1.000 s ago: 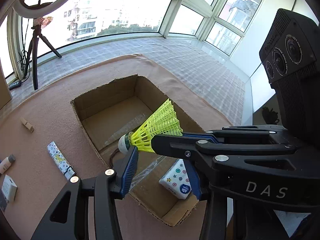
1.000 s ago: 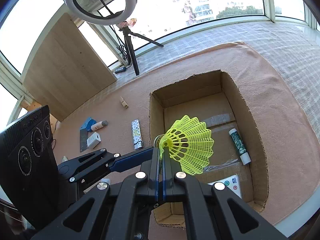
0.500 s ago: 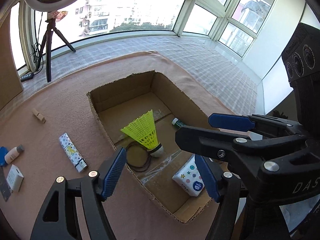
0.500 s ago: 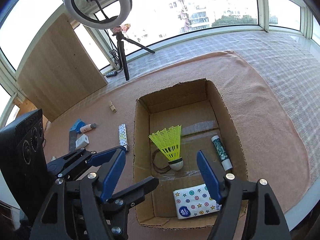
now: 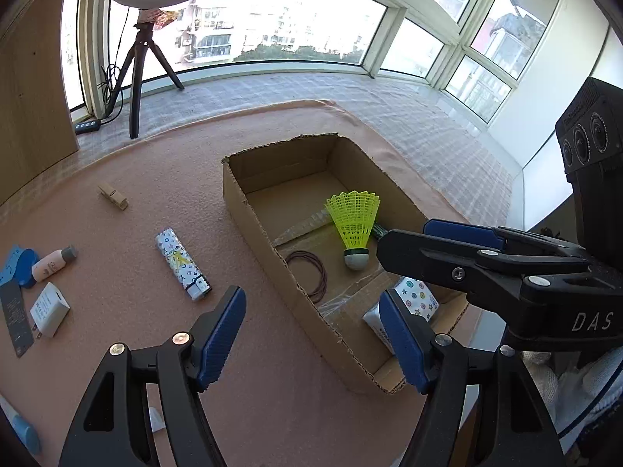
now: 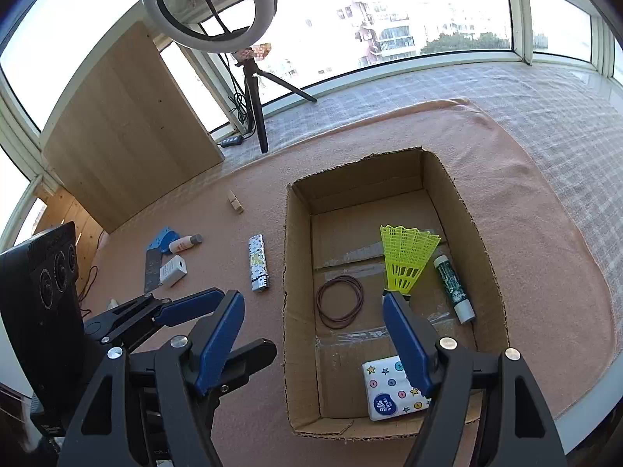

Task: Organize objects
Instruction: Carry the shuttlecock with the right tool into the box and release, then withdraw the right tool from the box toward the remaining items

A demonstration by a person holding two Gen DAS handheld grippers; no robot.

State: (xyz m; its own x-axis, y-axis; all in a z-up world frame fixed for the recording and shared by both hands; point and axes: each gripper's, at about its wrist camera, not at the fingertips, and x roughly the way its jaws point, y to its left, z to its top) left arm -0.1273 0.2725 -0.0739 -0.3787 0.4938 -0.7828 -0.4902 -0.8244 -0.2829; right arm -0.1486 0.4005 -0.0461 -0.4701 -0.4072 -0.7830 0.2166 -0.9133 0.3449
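A yellow shuttlecock [image 5: 352,218] [image 6: 407,257] rests in the open cardboard box [image 5: 249,225] [image 6: 298,311], cork end toward me. It lies beside a green tube [image 6: 451,286] and a loop of brown rubber bands [image 6: 319,305]. A white tissue pack with coloured dots [image 6: 393,387] sits in the box's near corner. My left gripper [image 5: 311,334] hangs open over the box's near left rim, holding nothing. My right gripper [image 6: 311,311] is open above the box, also holding nothing.
On the pink blanket left of the box lie a patterned lighter [image 5: 181,264], a wooden clothespin [image 5: 113,196], a small bottle [image 5: 52,264] and a white charger [image 5: 48,309]. A ring light on a tripod [image 6: 257,113] and a wooden panel [image 6: 128,128] stand behind.
Both grippers were pinching the shuttlecock above the box. Both have opened, and it has dropped into the box. The left gripper has shifted left, bringing more of the blanket into view.
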